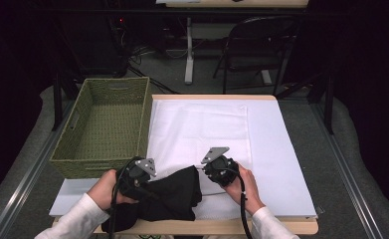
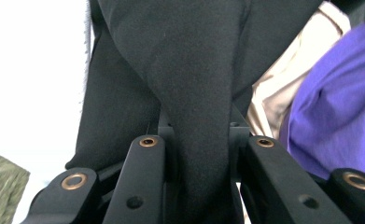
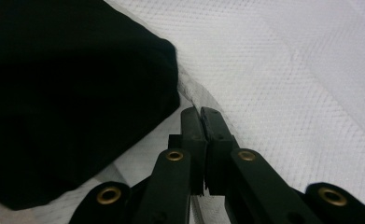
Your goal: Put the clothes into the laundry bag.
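A black garment (image 1: 174,196) lies bunched at the table's front edge, partly on a white cloth (image 1: 261,149). My left gripper (image 1: 147,189) is at its left side, shut on a fold of the black garment (image 2: 189,70) that runs up between the jaws of the left gripper (image 2: 196,135). Just beyond the garment's right edge is my right gripper (image 1: 200,170). In the right gripper view the right gripper (image 3: 201,112) is shut, tips down on the white cloth (image 3: 287,79) beside the black garment (image 3: 68,93). A raised wrinkle of white mesh meets the tips; whether it is pinched is unclear.
A green woven basket (image 1: 147,114) with nothing in it stands at the table's left, next to the white cloth. The wooden table's front edge (image 1: 232,227) is just behind the garment. A folding chair (image 1: 256,40) stands on the floor beyond the table. The person's purple clothing (image 2: 339,112) is close by.
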Motion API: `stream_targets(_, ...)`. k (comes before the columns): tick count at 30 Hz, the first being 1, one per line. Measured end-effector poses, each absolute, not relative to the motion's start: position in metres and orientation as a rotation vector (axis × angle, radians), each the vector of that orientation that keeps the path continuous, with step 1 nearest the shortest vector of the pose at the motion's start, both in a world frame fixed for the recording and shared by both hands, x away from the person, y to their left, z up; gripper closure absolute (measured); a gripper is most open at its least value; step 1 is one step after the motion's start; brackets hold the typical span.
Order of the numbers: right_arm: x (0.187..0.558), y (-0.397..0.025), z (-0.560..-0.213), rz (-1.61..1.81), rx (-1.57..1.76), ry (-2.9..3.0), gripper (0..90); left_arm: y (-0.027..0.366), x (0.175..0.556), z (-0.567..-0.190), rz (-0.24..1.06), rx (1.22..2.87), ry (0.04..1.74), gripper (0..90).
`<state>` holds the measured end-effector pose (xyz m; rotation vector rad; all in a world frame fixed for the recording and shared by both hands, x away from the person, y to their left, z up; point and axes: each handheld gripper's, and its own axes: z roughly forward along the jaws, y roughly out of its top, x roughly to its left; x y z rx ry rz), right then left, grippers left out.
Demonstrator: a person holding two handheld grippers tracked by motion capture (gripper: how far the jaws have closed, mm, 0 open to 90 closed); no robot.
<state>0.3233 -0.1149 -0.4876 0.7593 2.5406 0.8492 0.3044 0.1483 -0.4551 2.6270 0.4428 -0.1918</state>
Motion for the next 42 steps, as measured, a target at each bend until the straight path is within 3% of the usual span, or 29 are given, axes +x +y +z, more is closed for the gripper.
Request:
stream_targets(6,0.32,-0.115,-0.483,0.886,0.767,2.516,89.5,0.139,0.307,-0.479,-0.212,2.609,0.454,73.9)
stream_targets(11,0.318,-0.113,-0.481,0.889,0.756,2.515,89.5,0.136,0.31,-0.49,-0.133,2.556,0.526,69.5)
stream_targets(15,0.315,-0.111,-0.485,0.884,0.749,2.533,89.4,0.14,0.314,-0.497,-0.144,2.525,0.578,58.1)
stream_targets(18,0.314,-0.111,-0.486,0.877,0.746,2.533,89.4,0.139,0.312,-0.503,-0.189,2.523,0.569,58.9)
stream_targets(23,0.312,-0.111,-0.484,0.873,0.736,2.528,89.4,0.138,0.304,-0.504,-0.114,2.521,0.541,69.7)
stream_targets(29,0.309,-0.108,-0.478,0.88,0.73,2.526,89.4,0.138,0.298,-0.494,-0.077,2.498,0.59,73.1)
stream_targets(36,0.305,-0.111,-0.465,0.935,0.746,2.503,89.4,0.129,0.3,-0.48,0.002,2.431,0.721,72.8)
stream_targets(40,0.307,-0.111,-0.469,0.925,0.752,2.534,89.4,0.123,0.303,-0.49,0.061,2.455,0.748,70.8)
stream_targets(42,0.308,-0.11,-0.474,0.904,0.753,2.554,89.4,0.125,0.305,-0.494,0.048,2.448,0.754,62.3)
